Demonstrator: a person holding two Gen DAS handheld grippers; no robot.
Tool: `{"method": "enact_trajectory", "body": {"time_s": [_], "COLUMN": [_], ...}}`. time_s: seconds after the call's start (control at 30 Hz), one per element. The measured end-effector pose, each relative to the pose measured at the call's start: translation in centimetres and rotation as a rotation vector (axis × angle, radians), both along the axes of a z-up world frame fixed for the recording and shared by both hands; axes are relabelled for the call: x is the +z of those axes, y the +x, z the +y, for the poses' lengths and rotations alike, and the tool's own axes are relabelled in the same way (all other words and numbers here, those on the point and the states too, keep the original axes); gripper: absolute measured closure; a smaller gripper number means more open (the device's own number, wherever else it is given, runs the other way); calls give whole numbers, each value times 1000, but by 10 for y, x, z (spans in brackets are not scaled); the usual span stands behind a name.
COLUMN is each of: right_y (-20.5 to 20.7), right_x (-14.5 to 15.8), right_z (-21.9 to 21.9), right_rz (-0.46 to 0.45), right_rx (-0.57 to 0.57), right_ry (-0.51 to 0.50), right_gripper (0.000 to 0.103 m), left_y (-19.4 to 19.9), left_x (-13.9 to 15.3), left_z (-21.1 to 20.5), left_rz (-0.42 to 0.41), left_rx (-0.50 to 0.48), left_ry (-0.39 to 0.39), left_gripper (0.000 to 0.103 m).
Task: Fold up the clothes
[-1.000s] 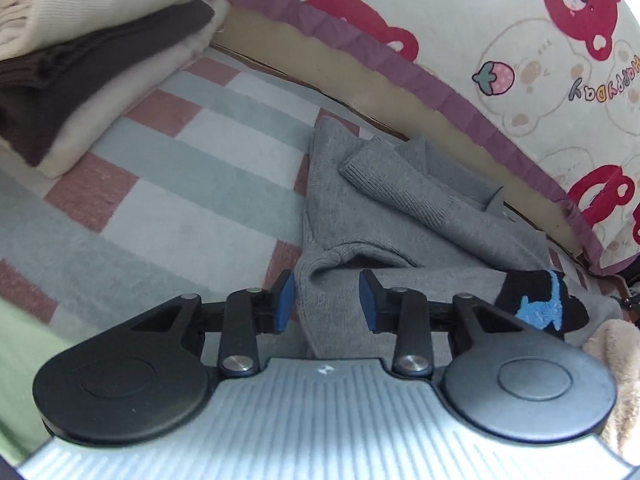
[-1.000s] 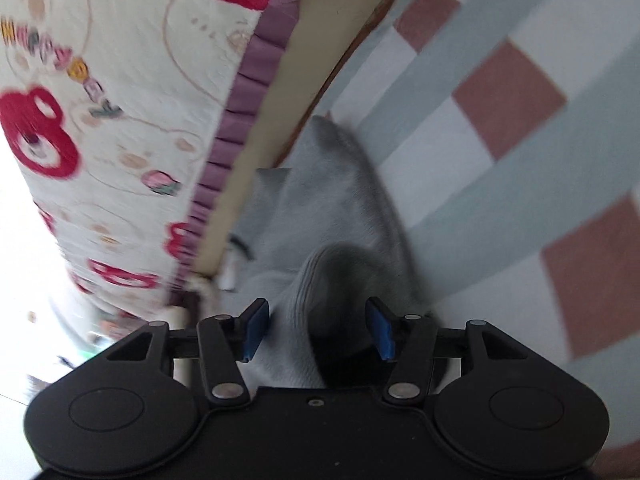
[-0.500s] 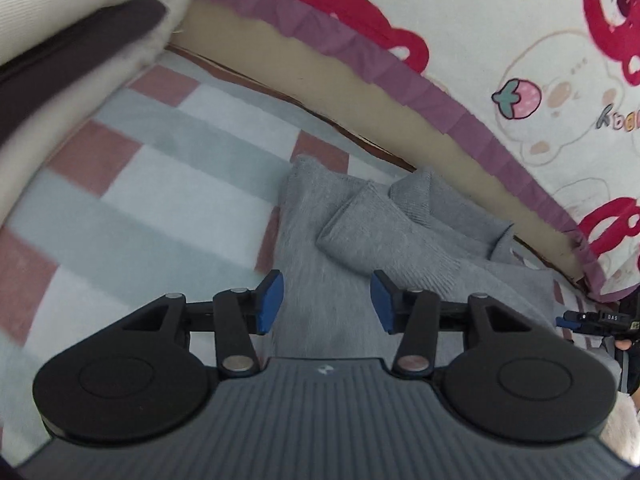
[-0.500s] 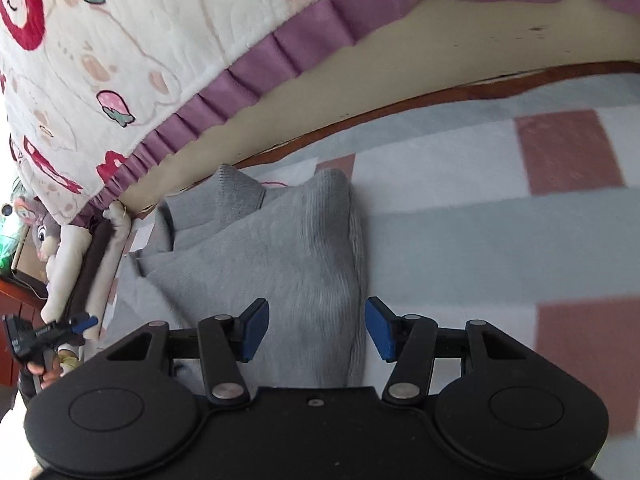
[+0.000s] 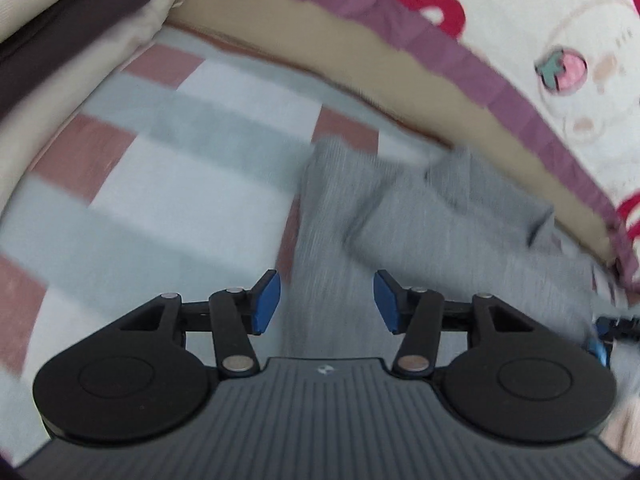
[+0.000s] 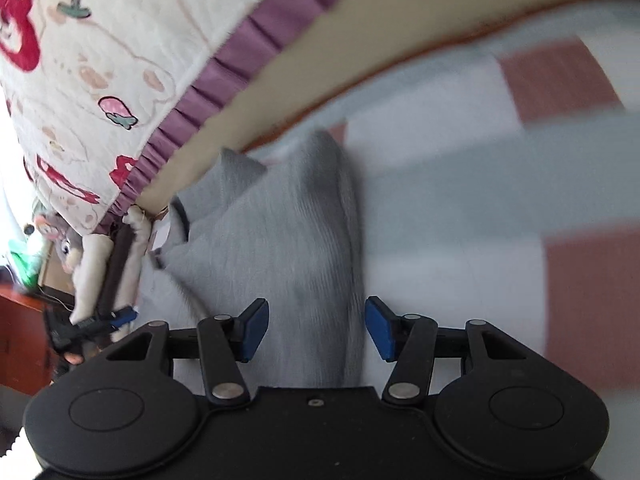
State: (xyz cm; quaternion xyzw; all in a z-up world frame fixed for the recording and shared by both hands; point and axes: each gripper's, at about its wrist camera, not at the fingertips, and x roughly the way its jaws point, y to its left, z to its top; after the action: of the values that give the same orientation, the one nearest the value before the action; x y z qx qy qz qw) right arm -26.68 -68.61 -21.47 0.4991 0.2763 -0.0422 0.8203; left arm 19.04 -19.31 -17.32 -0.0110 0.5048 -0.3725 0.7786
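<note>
A grey knitted sweater [image 5: 420, 232] lies partly folded on the checked blanket, a sleeve laid across its body. It also shows in the right wrist view [image 6: 280, 248]. My left gripper [image 5: 327, 303] is open and empty, hovering over the sweater's left edge. My right gripper [image 6: 316, 329] is open and empty above the sweater's right edge. The right gripper's blue tip [image 5: 600, 344] shows at the far right of the left wrist view; the left gripper [image 6: 96, 320] shows at the left of the right wrist view. Both views are blurred.
A stack of folded cream and dark brown clothes [image 5: 68, 28] sits at the upper left. A cream quilt with red bears and a purple frill [image 5: 460, 48] runs behind the sweater. The blanket [image 5: 168, 168] has grey, white and pink checks. A plush toy [image 6: 60, 240] lies at far left.
Both grippers have let go of the sweater and drawn back from it, jaws wider. The sweater now lies flat on the blanket. Both cameras are moving.
</note>
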Motion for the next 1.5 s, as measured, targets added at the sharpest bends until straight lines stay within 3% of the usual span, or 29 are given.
{"method": "enact_trajectory", "body": {"time_s": [0.13,0.3,0.4,0.57,0.63,0.7,0.73,0.77,0.8,0.9,1.03,1.17,1.27,1.37,1.5], "right_y": [-48,-104,-102,-99,-96,-83,-78,-73,-69,-64,-26,25,65,97,98], "right_x": [3,6,12,21,25,27,30,32,36,57,84,94,84,71,50], "right_z": [17,39,56,84,94,98,101,105,107,105,73,24,-7,-15,-15], "right_rz": [-85,-182,-164,-134,-117,-83,-92,-101,-118,-226,-290,-281,-166,-27,52], "right_rx": [-64,-138,-135,-131,-122,-74,-44,-14,3,-31,-91,-227,-323,-321,-283], "right_ry": [114,241,168,47,-6,-86,-127,-167,-198,-233,-254,-278,-307,-370,-382], "right_gripper": [42,41,41,41,41,42,59,95,93,93,93,94,94,94,94], "left_y": [-32,-72,-95,-113,-115,-120,-125,-131,-134,-130,-71,-13,10,20,21], "left_x": [11,30,30,12,6,4,5,8,14,41,76,85,75,54,33], "left_z": [41,95,106,91,87,87,86,86,87,90,69,7,-45,-75,-81], "left_rz": [6,53,61,26,41,55,32,-17,-61,-162,-193,-285,-363,-370,-336], "left_rx": [-14,-63,-109,-132,-102,-133,-157,-184,-191,-142,-17,75,76,77,98], "left_ry": [17,-92,-107,-50,-67,-92,-94,-84,-92,-173,-281,-226,-101,-21,21], "left_gripper": [50,43,40,39,39,40,43,82,98,98,98,98,98,98,97]}}
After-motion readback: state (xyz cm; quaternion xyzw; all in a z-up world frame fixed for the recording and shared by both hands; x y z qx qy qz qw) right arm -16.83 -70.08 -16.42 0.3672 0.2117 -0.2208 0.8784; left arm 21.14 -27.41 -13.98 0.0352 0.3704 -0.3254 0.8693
